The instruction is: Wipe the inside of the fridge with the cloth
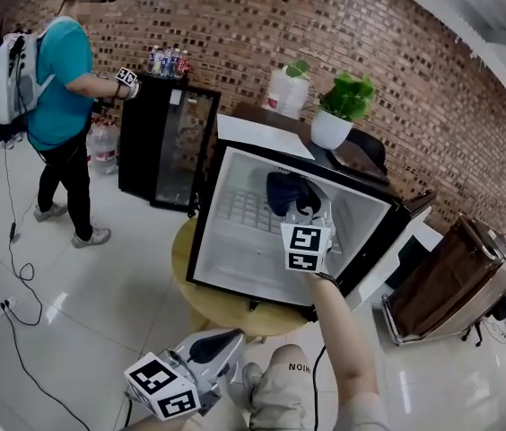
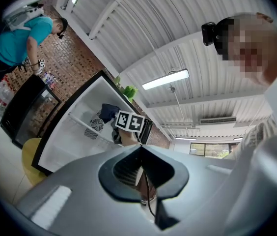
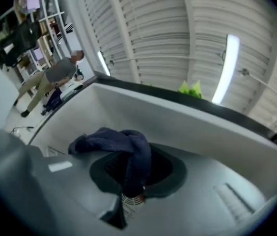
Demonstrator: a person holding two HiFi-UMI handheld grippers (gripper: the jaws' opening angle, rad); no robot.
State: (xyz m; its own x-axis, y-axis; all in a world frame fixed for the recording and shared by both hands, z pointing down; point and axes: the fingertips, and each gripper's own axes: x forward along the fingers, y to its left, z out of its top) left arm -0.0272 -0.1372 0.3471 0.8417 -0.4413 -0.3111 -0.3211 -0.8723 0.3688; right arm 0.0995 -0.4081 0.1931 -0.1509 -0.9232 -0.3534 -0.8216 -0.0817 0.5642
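Fridge (image 1: 235, 241) inside: smooth white plastic w/ slight sheen; outer case black, glossy. Shelf (image 1: 248, 209) at the far back looks like white-coated wire.

Cloth (image 3: 124, 146): dark blue fabric, soft, matt, crumpled.

Left gripper (image 1: 235, 339) & right gripper (image 1: 305, 209): shells pale grey plastic, smooth, matt; black recess round the jaws, ribbed inside. Marker cubes: flat matt b/w print.

Table (image 1: 226, 308) under fridge: yellowish, wood-look, smooth.

Floor (image 1: 100, 312): pale tiles, v. glossy, reflect light.

Brick wall (image 1: 235, 25) far side: rough, matt.

Tall cabinet (image 1: 181, 146) far left: black, glass door, shiny.

Pot (image 1: 329, 131): white, smooth, glazed look.

Ceiling (image 2: 143, 43): white ribbed sheet, prob. metal.
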